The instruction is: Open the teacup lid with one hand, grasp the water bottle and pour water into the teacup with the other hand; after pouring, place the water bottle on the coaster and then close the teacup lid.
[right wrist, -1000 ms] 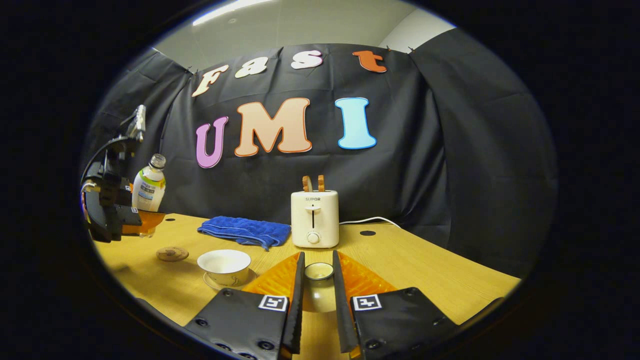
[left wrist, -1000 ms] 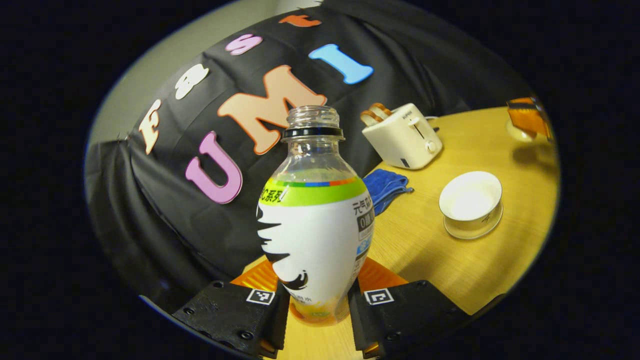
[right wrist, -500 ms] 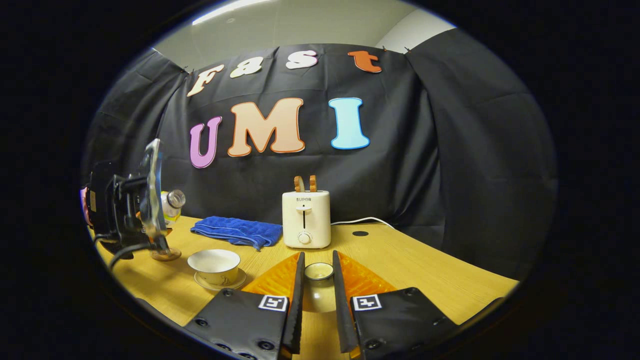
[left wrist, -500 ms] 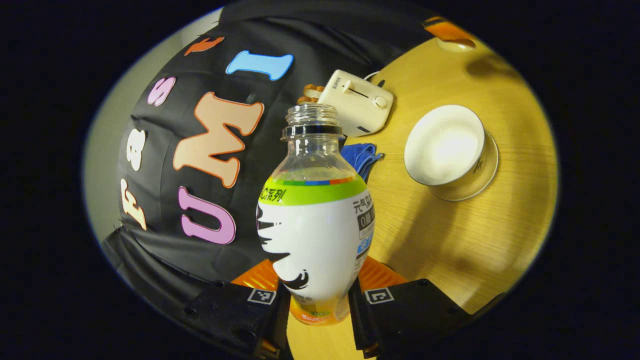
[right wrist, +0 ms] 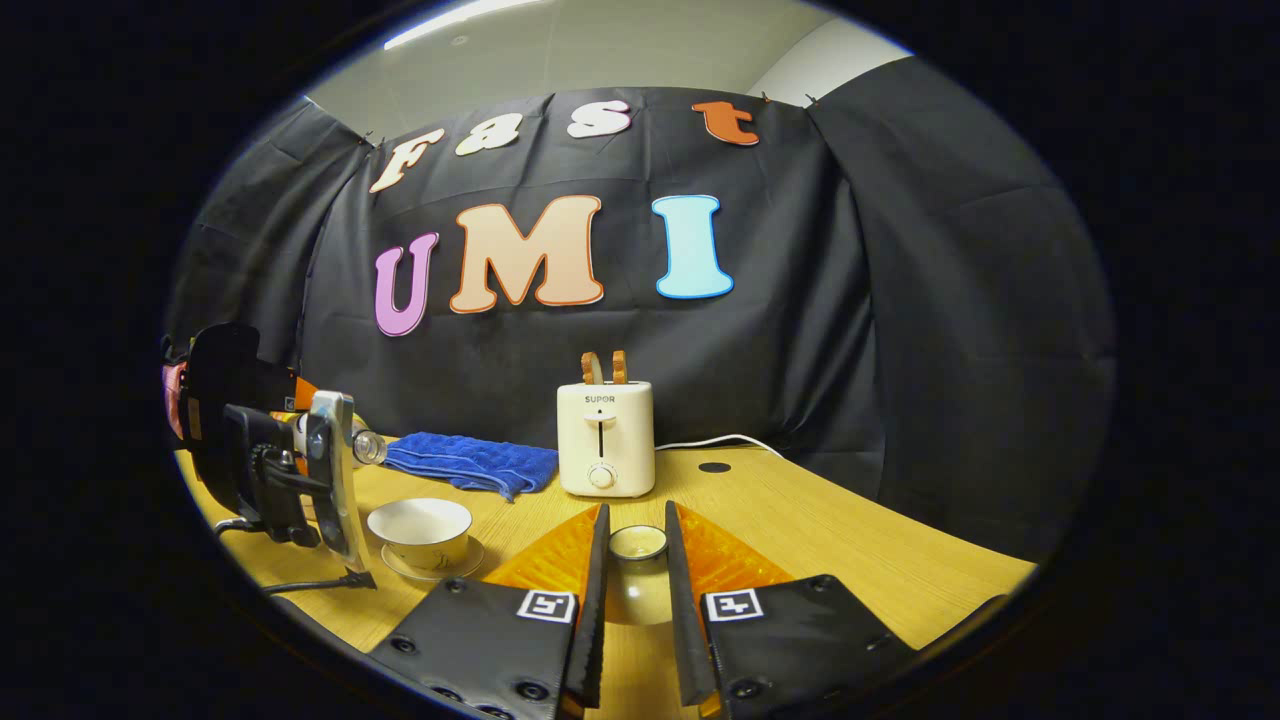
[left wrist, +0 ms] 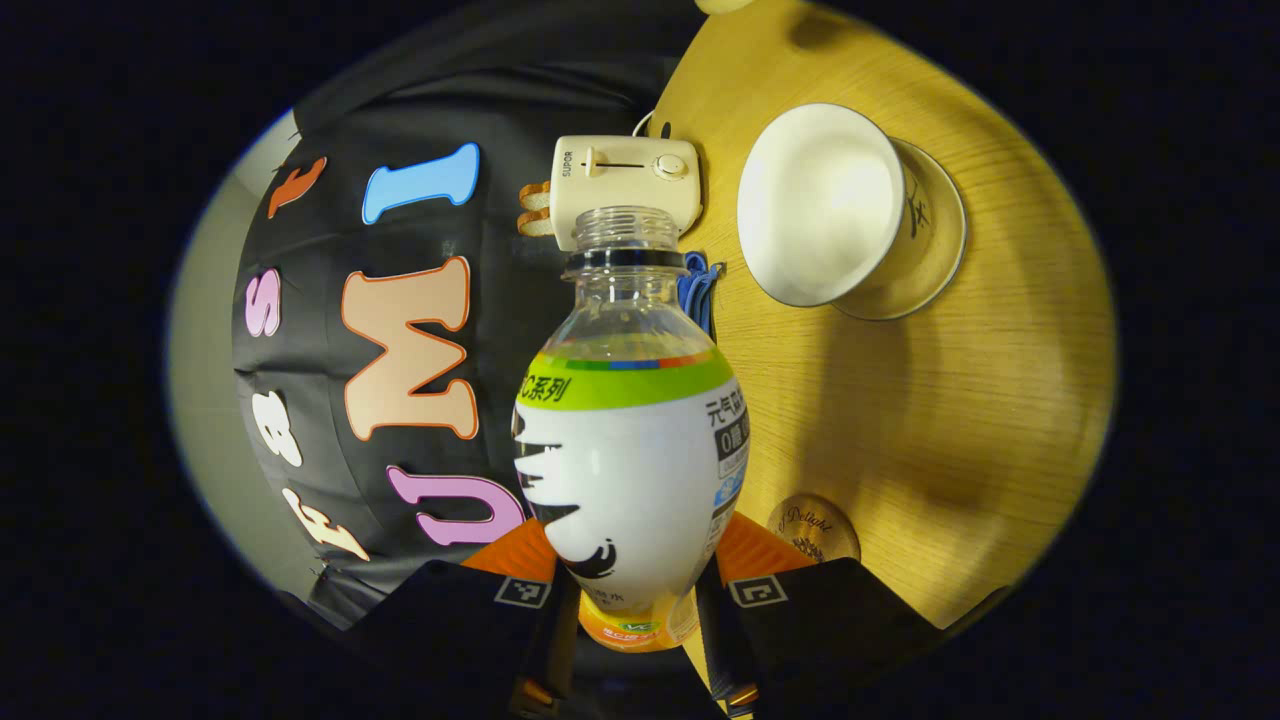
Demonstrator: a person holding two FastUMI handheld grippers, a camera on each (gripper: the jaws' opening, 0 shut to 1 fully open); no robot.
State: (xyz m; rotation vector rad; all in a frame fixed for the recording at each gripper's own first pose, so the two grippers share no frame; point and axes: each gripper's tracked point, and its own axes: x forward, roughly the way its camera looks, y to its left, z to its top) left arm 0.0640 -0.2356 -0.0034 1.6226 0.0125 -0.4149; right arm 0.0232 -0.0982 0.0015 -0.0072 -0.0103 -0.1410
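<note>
My left gripper is shut on the lower body of the uncapped water bottle, which has a white and green label. In the right gripper view the bottle lies tipped almost level, mouth toward the white teacup and a little above and left of it. I see no stream of water. In the left gripper view the teacup stands open on its saucer, with the round brown coaster near my fingers. My right gripper is shut on the teacup lid, held low over the table.
A white toaster with bread slices stands at the back of the wooden table, its cord trailing right. A folded blue cloth lies left of it. The left gripper's body and cable hang over the table's left edge.
The left gripper has rolled further over, tipping the bottle from upright to nearly level and bringing its mouth closer to the teacup. The right gripper with the lid has barely moved.
</note>
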